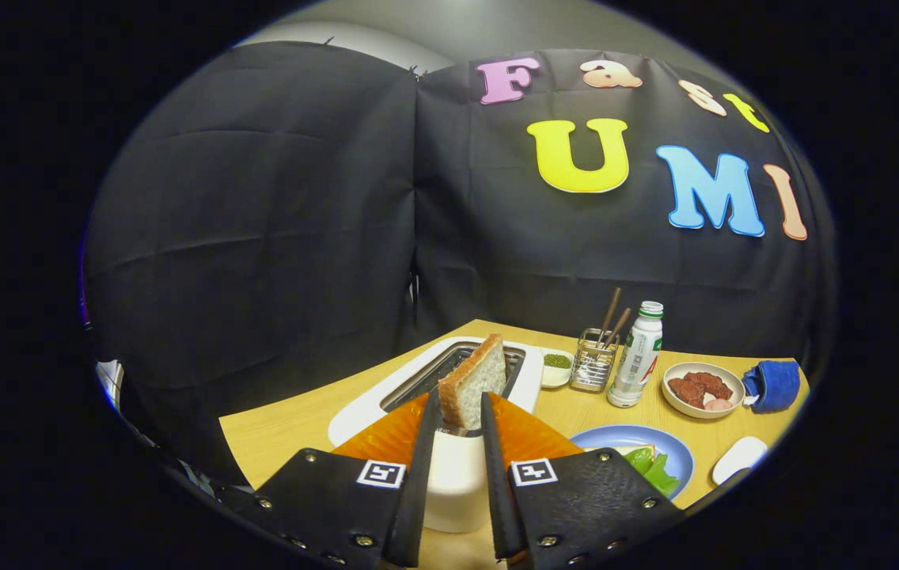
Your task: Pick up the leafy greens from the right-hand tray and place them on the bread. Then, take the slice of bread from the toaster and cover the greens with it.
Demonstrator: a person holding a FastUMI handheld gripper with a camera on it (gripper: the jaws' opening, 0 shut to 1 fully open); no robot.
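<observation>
- Table (299,431): wooden top, holds everything below.
- Toaster (354,416): white, long axis runs away from the gripper, tilted a bit rightward; slot open on top.
- Blue plate (679,451): right of the toaster, near side of the table. Leafy greens (651,467) lie on it; a pale edge under them looks like bread, can't confirm.
- Gripper (459,408): directly over the toaster's near end, jaws narrowly open, both fingertips pressed on the lower sides of the bread slice, so it's clamped.
- Bread slice (475,381): above the toaster slot, stands on edge, crust edge up, long axis roughly vertical and leaning right; cut face toward the gripper's right side. Can't tell if the bottom has cleared the slot.
- Bottle (638,356): white, upright, right of the toaster's far end.
- Bowl (703,408): right of the bottle, red pieces inside.
- Blue cloth (774,385): just right of the bowl.
- Mesh holder (592,364): between toaster and bottle, sticks standing in it.
- Small dish (556,368): beside the toaster's far end, green stuff in it.
</observation>
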